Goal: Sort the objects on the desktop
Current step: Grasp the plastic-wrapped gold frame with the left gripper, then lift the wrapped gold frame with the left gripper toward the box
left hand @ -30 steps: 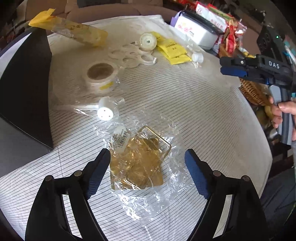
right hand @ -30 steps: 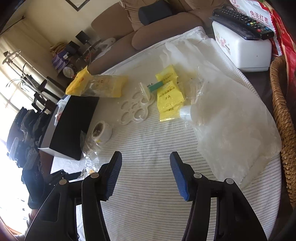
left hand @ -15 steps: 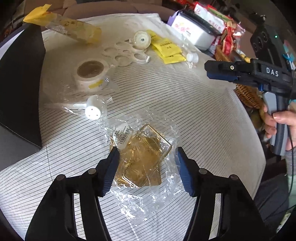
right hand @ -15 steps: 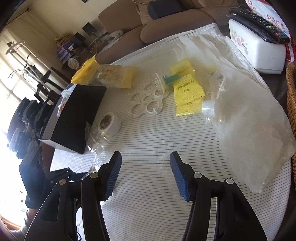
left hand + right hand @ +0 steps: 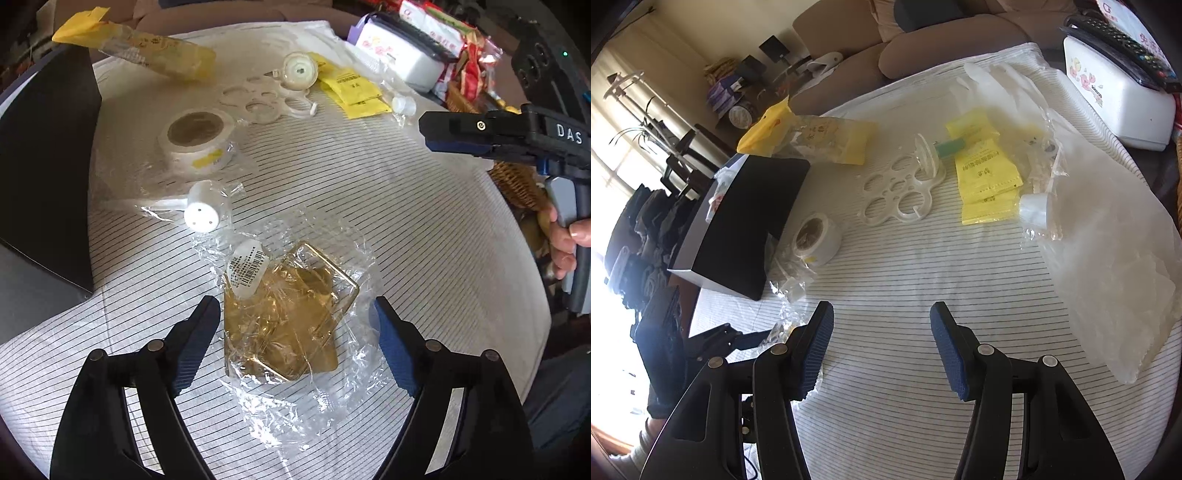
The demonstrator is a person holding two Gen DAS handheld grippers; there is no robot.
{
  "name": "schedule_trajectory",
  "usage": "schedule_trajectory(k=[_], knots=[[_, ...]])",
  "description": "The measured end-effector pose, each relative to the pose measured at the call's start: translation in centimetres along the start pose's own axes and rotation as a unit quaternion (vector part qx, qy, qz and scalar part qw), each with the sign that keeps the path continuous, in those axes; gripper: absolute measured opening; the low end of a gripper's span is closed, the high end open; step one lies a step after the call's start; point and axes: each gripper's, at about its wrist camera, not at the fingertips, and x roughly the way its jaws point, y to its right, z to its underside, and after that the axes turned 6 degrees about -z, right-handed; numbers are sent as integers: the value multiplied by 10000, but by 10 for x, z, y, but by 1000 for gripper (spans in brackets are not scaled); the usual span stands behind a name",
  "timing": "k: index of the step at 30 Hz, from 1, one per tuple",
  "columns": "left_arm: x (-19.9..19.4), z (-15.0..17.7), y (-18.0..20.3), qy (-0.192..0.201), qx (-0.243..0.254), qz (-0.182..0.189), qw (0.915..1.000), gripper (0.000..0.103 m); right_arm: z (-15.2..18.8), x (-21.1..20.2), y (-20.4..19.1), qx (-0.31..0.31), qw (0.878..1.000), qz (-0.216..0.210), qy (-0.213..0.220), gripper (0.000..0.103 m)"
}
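A striped white cloth covers the round worktop (image 5: 369, 192). The left gripper (image 5: 295, 325), jaws just reopened, straddles a gold-tinted clear box in crinkled plastic wrap (image 5: 288, 310) without touching. The right gripper (image 5: 882, 339) hovers half-open, empty, above bare cloth.

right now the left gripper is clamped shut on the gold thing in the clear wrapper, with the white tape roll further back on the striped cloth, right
Not quite. The left wrist view shows the left gripper open: its jaws, which have just been opening, straddle the gold item in the clear wrapper without pressing it. The white tape roll does sit further back on the striped cloth.
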Motion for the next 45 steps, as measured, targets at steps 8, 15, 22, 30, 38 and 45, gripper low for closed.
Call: schedule_trajectory(k=[8,15,22,30,38,45], knots=[[-21,-9,-13,386,-532,706,9953,49,-1,2,-7,-27,9997,-232,-10,57],[-57,-19,-17,903,-662,1177,9867,49,-2,0,-11,437,9887,-1435,9,63],[-86,-24,-22,1227,-738,1372,9801,49,-7,-7,-31,418,9805,-1908,195,68],[-99,-23,-38,1377,-916,1415,9760,49,-7,-6,-61,171,9768,-2132,139,71],[-89,-19,-35,1152,-850,1267,9816,49,-6,-1,-59,249,9805,-1942,170,71],[-93,-16,-39,1218,-874,1286,9803,49,-9,2,-49,412,9820,-1830,240,71]])
